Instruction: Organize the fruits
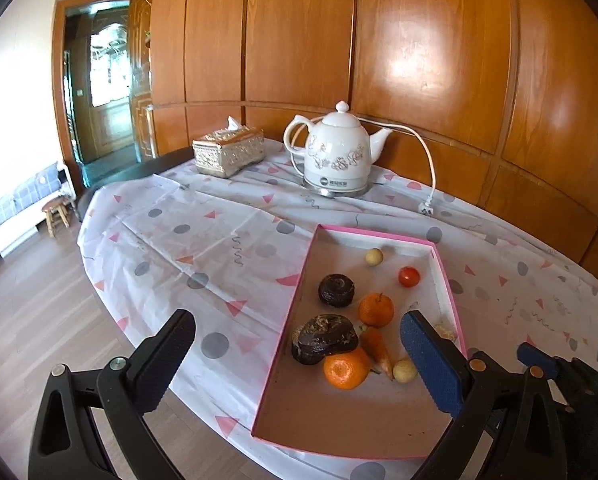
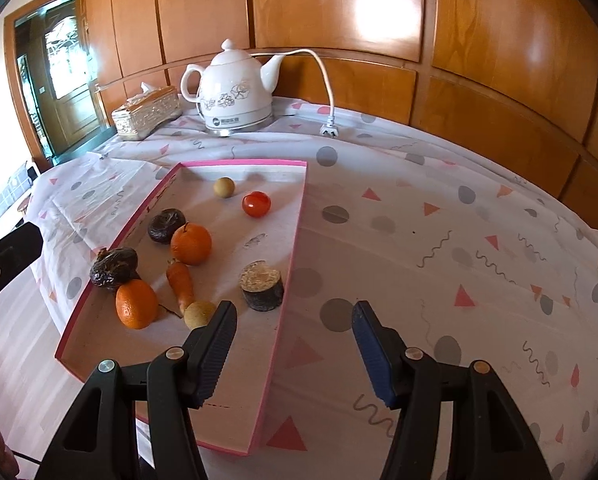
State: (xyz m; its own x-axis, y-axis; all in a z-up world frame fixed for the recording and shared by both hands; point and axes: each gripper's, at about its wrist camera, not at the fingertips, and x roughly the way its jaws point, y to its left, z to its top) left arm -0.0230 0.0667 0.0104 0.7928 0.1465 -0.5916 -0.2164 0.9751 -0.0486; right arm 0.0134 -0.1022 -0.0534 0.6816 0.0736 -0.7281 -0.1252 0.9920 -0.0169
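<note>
Gathered in the pink-rimmed tray [image 2: 287,240] on the spotted tablecloth [image 2: 459,240]: two oranges [image 2: 191,243], a tomato [image 2: 256,204], a carrot [image 2: 181,282] and dark shrivelled pieces. Held over its near end, the right gripper [image 2: 295,354] and left gripper [image 1: 299,364], both parted and empty. Likely risks: round fruit rolling off if nudged, the light tray sliding toward the table edge.

I am in a home, in a living or dining room. Far ahead stands a wall of glossy wood panelling [image 1: 299,32]; a patterned tablecloth [image 1: 203,240] carries a ceramic kettle [image 1: 335,152] and tissue box [image 1: 229,152]. Far left: a doorway [image 1: 99,88], a small stool [image 1: 57,212].
</note>
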